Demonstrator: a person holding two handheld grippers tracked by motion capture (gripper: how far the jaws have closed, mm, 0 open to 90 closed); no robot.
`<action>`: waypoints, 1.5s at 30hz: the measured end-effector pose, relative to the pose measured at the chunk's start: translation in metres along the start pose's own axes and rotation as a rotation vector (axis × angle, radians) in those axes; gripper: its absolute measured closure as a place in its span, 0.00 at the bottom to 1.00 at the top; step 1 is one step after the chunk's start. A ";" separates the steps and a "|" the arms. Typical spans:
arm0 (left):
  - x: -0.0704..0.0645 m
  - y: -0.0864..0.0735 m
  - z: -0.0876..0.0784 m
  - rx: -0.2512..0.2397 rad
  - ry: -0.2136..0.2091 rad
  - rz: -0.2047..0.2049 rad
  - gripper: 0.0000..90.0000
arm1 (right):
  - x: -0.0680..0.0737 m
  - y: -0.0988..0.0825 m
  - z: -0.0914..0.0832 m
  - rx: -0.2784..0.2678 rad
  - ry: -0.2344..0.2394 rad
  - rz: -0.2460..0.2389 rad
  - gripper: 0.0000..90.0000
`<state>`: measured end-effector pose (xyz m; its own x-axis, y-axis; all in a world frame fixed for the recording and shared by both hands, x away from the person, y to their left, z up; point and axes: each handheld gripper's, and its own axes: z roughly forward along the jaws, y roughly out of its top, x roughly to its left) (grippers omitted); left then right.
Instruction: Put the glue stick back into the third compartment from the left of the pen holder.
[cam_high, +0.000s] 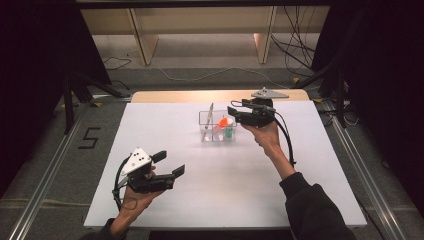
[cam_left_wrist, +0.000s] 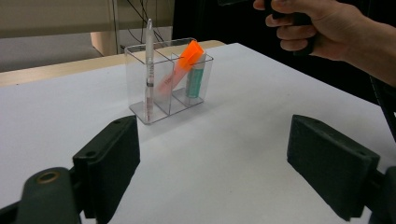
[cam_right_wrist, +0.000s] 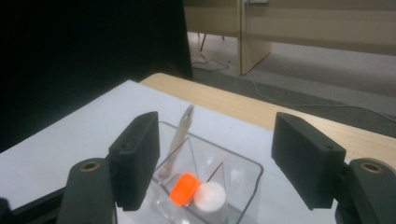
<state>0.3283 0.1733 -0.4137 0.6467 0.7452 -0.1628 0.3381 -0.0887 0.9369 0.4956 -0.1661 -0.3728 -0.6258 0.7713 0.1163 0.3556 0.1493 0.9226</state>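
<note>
A clear holder (cam_left_wrist: 140, 58) keeps an orange marker (cam_left_wrist: 189, 53), a teal tube (cam_left_wrist: 195, 79) and a white pen (cam_left_wrist: 149, 70) on a white table (cam_high: 225, 175).

floor: grey carpet (cam_high: 210, 75) | furniture: pale wooden shelving (cam_high: 200, 20) | cables (cam_high: 300, 45) | surroundings: dark

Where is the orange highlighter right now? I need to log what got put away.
The orange highlighter leans in the clear plastic organiser, beside a teal-bodied marker, at the table's far middle in the high view.

Both the left claw (cam_high: 167, 163) and right claw (cam_high: 234, 109) gape open.
</note>
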 end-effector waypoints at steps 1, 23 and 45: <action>0.000 0.000 0.000 0.000 0.002 0.002 0.19 | 0.002 0.000 -0.002 0.010 0.008 -0.003 0.36; 0.000 0.001 -0.001 0.002 0.005 0.003 0.19 | 0.027 -0.013 -0.043 0.033 0.071 -0.078 0.32; 0.001 0.001 -0.001 0.004 0.011 -0.007 0.19 | 0.029 -0.035 -0.067 0.036 0.094 -0.072 0.30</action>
<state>0.3291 0.1747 -0.4126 0.6372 0.7527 -0.1656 0.3451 -0.0865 0.9346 0.4179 -0.1904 -0.3771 -0.7122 0.6967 0.0859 0.3310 0.2254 0.9163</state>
